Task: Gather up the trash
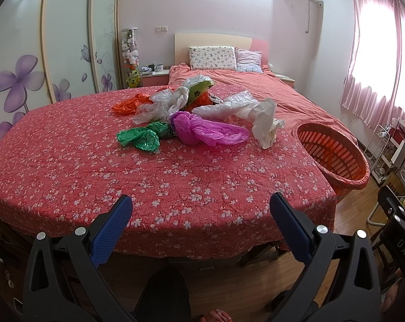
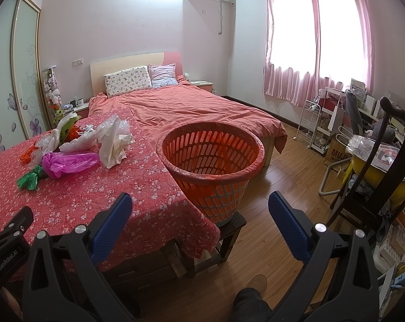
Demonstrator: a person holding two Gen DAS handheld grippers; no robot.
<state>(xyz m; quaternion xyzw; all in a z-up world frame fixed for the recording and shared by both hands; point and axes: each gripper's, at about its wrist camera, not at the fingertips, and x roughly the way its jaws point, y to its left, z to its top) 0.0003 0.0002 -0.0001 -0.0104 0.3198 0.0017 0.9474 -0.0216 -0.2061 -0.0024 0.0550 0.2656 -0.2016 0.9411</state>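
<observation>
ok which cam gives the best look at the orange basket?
Right wrist. The orange basket sits near centre there, whole rim, slotted wall and empty interior visible, standing on a dark wooden stool beside the table. The left wrist view shows it only at the right side, distorted, its base hidden behind the floral tablecloth.

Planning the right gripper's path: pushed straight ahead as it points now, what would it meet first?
Probably the orange basket, centred between the open fingers of the right gripper; depth is unclear, but nothing shows in front of it.
</observation>
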